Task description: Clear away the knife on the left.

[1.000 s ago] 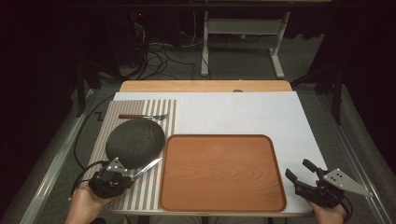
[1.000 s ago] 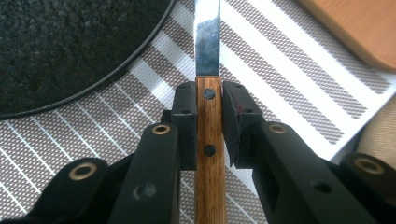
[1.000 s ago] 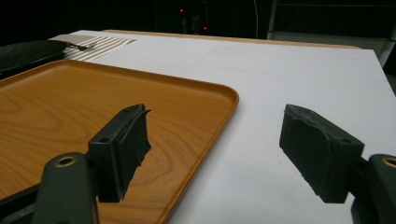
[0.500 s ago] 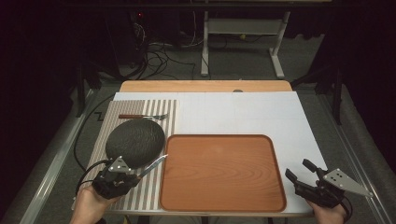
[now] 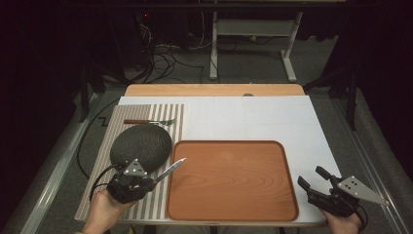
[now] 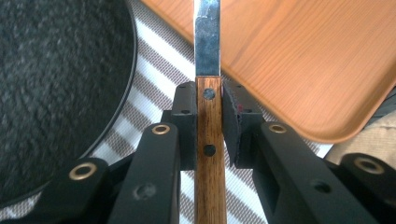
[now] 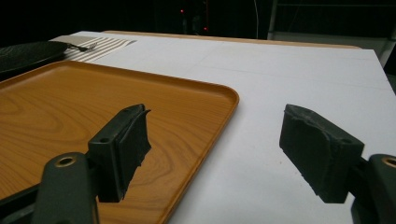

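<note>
Knife [image 6: 208, 140] handle clamped in left gripper [image 6: 208, 121] fingers up close, blade tip [image 5: 179, 161] over tray [image 5: 234, 214] from above, right gripper [image 7: 215, 154] fingers spread, empty.

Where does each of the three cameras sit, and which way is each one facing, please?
High view: above the person's side, looking forward and down on the table; both hands, left gripper and right gripper enter at the bottom.
Left gripper view: rides the left gripper, looking along jaws clamped on the knife, by the dark plate.
Right gripper view: rides the right gripper, jaws apart, facing across the table.
All three share the wooden tray.
</note>
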